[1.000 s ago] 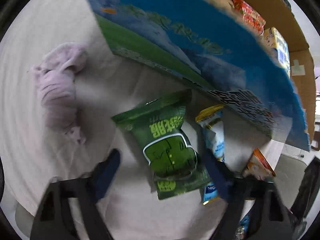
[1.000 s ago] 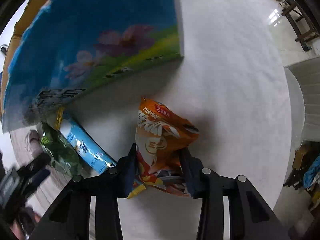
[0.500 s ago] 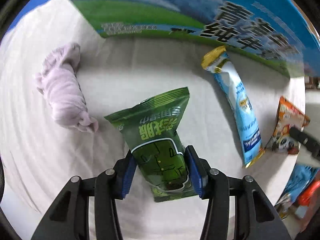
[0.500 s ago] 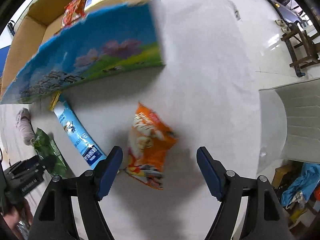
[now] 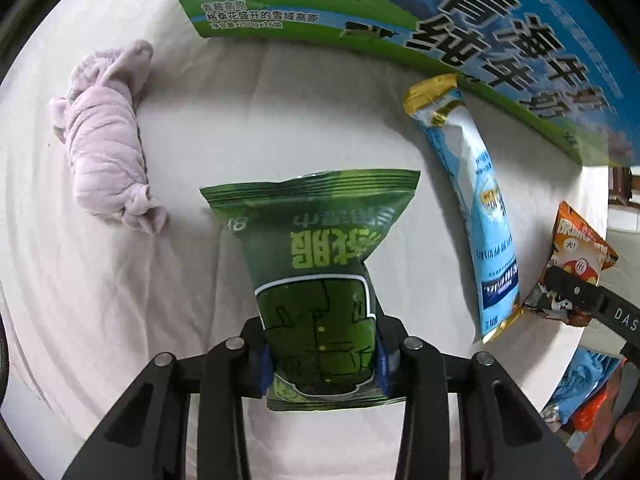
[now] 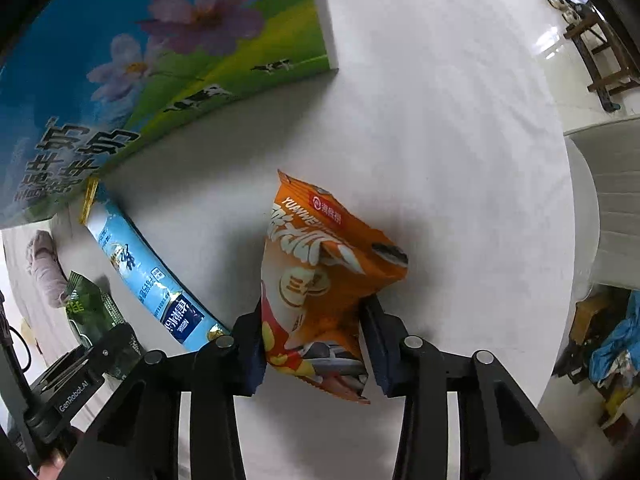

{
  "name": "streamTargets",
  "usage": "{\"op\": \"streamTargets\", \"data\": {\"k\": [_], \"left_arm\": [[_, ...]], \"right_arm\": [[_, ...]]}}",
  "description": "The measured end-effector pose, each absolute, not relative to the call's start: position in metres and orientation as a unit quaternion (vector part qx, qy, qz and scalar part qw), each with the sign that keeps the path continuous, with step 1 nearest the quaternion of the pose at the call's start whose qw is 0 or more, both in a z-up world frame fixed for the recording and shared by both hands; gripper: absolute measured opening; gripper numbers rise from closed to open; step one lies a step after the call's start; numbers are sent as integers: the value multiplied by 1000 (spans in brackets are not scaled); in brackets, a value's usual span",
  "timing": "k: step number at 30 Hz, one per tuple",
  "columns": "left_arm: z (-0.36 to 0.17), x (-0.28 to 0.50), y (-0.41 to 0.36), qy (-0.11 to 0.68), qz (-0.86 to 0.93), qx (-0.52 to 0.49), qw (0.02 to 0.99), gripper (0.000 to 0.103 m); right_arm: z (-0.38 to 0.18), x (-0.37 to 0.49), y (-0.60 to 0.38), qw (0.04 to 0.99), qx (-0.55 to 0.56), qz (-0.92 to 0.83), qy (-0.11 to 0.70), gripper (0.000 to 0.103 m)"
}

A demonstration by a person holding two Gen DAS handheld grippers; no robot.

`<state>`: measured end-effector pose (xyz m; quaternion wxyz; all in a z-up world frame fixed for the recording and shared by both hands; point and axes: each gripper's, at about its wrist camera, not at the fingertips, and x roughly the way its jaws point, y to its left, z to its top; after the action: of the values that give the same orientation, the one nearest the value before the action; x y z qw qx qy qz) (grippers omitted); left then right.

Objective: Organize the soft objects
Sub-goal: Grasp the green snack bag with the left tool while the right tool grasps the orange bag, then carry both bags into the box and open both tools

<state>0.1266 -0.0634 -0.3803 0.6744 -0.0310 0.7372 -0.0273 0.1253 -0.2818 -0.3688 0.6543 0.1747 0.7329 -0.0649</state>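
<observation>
My left gripper (image 5: 322,356) is shut on the lower end of a green snack bag (image 5: 316,272) that lies on the white cloth. My right gripper (image 6: 314,340) is shut on an orange snack bag (image 6: 320,280) on the white table. A long light-blue packet (image 5: 476,208) lies between the two bags; it also shows in the right wrist view (image 6: 148,276). A rolled pink cloth (image 5: 106,152) lies to the left of the green bag. The orange bag (image 5: 576,264) and the right gripper show at the right edge of the left wrist view.
A big blue and green milk carton box (image 6: 160,64) stands behind the packets, also in the left wrist view (image 5: 460,24). The table's edge (image 6: 568,240) curves on the right, with a white chair (image 6: 616,200) beyond it. More packets (image 5: 588,392) lie below the table edge.
My right gripper was open around the orange bag half a second ago and has now closed on it. My left gripper has tightened on the green bag and moved in closer.
</observation>
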Motion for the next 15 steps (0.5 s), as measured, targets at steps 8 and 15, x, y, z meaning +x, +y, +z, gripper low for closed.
{"op": "streamTargets", "data": {"k": [8, 15], "left_arm": [[-344, 106, -97, 718, -44, 9, 694, 33], [-281, 84, -135, 668, -68, 42, 740, 33]], "right_arm": [[-356, 110, -261, 661, 171, -42, 729, 40], [-308, 83, -247, 686, 155, -12, 711, 39]]}}
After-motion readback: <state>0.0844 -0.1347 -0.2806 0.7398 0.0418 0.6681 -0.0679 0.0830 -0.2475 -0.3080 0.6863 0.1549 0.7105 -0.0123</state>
